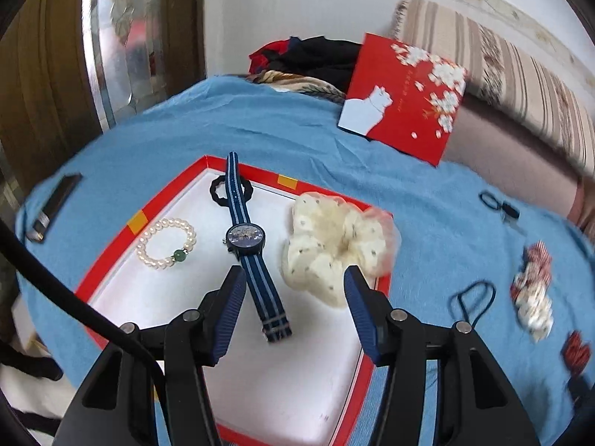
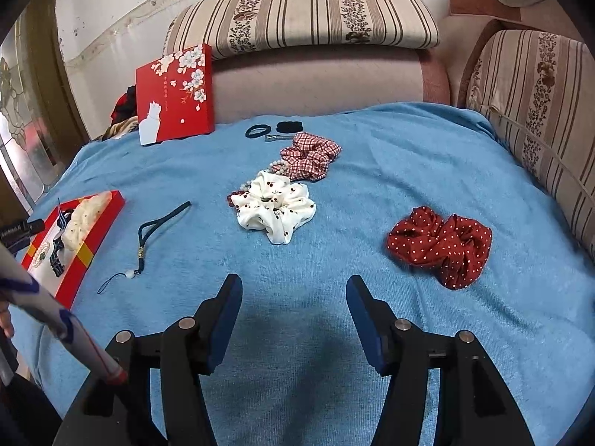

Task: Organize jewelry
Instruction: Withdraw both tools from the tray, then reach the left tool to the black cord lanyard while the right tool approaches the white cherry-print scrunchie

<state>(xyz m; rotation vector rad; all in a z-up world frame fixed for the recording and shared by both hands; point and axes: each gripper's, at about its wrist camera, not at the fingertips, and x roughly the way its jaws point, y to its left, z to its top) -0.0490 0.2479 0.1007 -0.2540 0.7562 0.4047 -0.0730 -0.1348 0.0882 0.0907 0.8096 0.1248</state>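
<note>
Even, soft daylight, moderately bright. Glare on the glass door panel (image 1: pixel 111 37) at left in the left wrist view. Motion blur smears the cream scrunchie (image 1: pixel 334 249) and items at right edge there; right wrist view sharper. Soft shadow on blue blanket (image 2: pixel 297 334) between the fingers. Strong fisheye bending, black vignette at corners in both.

A blue towel (image 2: pixel 334 260) covers the surface — behind it a striped sofa cushion (image 2: pixel 305 15) and heaped dark clothes (image 1: pixel 316 59).
</note>
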